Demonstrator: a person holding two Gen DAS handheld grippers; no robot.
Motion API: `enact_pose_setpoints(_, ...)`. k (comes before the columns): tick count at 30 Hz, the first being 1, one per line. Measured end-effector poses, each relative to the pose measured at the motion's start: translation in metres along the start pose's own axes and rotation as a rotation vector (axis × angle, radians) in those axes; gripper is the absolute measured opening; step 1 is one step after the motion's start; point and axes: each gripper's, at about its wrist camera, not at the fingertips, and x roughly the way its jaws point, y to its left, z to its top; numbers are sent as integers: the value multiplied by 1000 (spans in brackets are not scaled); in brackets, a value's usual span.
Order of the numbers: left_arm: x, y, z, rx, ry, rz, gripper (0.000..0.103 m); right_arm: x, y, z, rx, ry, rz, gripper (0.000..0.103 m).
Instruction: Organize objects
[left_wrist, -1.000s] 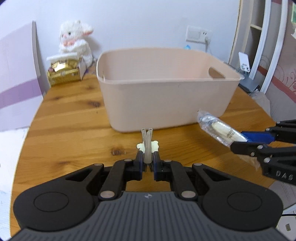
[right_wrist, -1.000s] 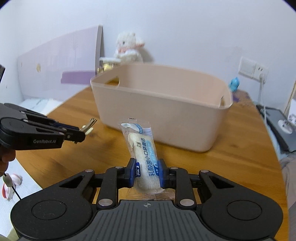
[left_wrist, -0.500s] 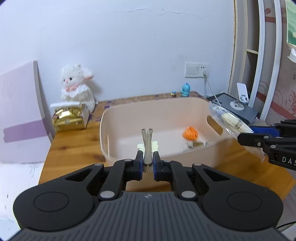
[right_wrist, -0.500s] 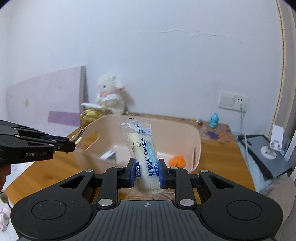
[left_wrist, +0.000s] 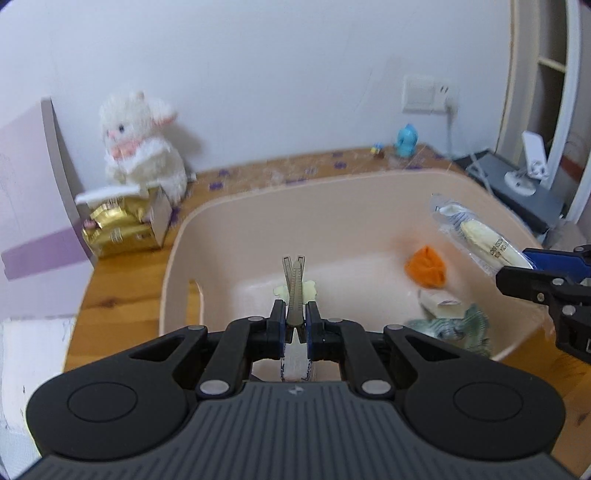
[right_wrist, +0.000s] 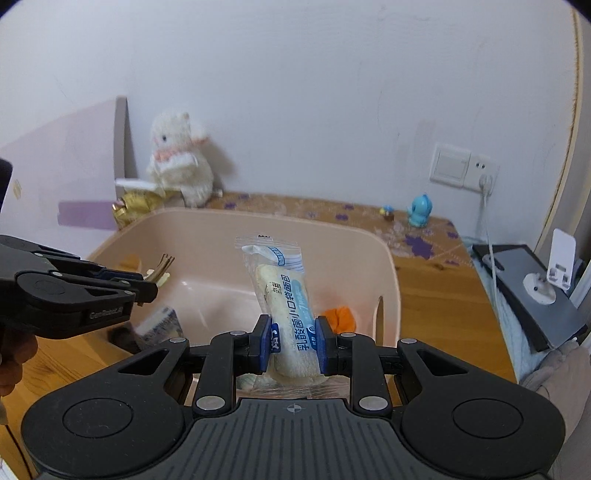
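A pink plastic bin (left_wrist: 173, 258) stands on the wooden table; it also shows in the right wrist view (right_wrist: 391, 266). My left gripper (left_wrist: 294, 321) is shut on a grey hair clip (left_wrist: 293, 291) with a pale yellow ornament, held above the bin's near left side. My right gripper (right_wrist: 291, 343) is shut on a wrapped bread snack (right_wrist: 282, 295), held above the bin's right side; the snack also shows in the left wrist view (left_wrist: 480, 240). Inside the bin lie an orange item (left_wrist: 424, 266), a small white packet (left_wrist: 441, 308) and a green patterned thing (left_wrist: 458, 328).
A white plush lamb (left_wrist: 140, 147) and a gold box (left_wrist: 118, 229) stand at the table's back left. A blue figurine (left_wrist: 406, 140) stands by the wall. A dark device with a white stand (right_wrist: 532, 288) lies to the right. A purple board (left_wrist: 26, 236) leans at left.
Both grippers rose from table level in front of the bin and moved forward over it, so its inside now shows. Each still holds its object.
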Motion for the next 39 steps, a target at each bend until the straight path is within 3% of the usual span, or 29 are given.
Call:
enact_pose_setpoints(2,9,1,-1,-9,24,4,12,8,-1,-1,14,18,-1,24)
enact_pose_setpoints(3,12,2,-2,-11,31,5,13,10,-2,-1,20,24,-1,36)
enact_pose_setpoints(4,12,3,-3,-14,32,3,13,11,-3,-2,27,22,-1,36)
enact_pose_setpoints(5,12,4,-4,-17,28,2,17,10,-4,-3,33,17,7,44)
enact_pose_setpoints(7,9,7,-6,-20,20,3,36,4,-5,-3,33,-2,3,63)
enact_pose_setpoints(9,2,10,-6,-31,-9,14,75,-4,-4,-3,24,-27,-12,79)
enact_pose_setpoints(10,-3,11,-6,-37,-32,22,80,-9,-4,-3,22,-38,-18,81)
enact_pose_setpoints(13,-19,14,-7,-42,-71,27,86,-24,-6,-3,21,-65,-27,102)
enact_pose_setpoints(19,-48,12,-12,-42,-107,40,90,-54,-10,-6,32,-104,-17,103)
enact_pose_setpoints(27,-79,7,-29,-53,-94,28,91,-86,-8,-20,24,-100,-40,103)
enact_pose_setpoints(39,-126,2,-60,-65,-107,28,91,-119,-7,-41,29,-23,-65,103)
